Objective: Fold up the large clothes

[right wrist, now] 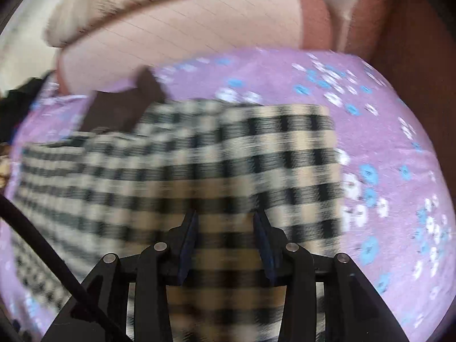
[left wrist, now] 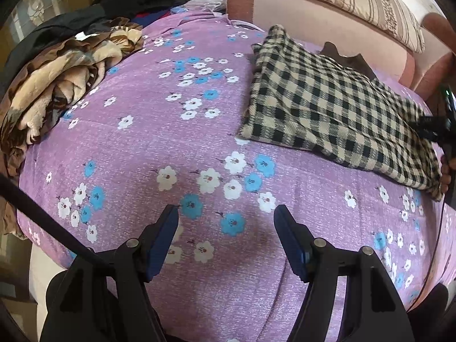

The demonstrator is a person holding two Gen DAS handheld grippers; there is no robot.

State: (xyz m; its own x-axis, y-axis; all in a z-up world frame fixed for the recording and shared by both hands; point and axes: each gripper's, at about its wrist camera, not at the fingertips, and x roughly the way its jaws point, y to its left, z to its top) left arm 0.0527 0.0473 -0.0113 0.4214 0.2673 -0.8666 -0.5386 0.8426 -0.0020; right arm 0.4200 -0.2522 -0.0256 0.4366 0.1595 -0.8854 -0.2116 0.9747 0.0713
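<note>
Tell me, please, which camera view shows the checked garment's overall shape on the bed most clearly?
The left wrist view: the checked garment lies sharp and almost whole on the purple floral bedspread. The right wrist view shows it close but motion-blurred, running under the right gripper and off the bottom edge.

Black claws (left wrist: pixel 226 222), seemingly blue pads (left wrist: pixel 162 245)

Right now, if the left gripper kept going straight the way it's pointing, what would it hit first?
Probably the purple flowered bedspread: the left gripper points down at bare fabric, jaws open and empty. The checked cloth lies off to the right.
</note>
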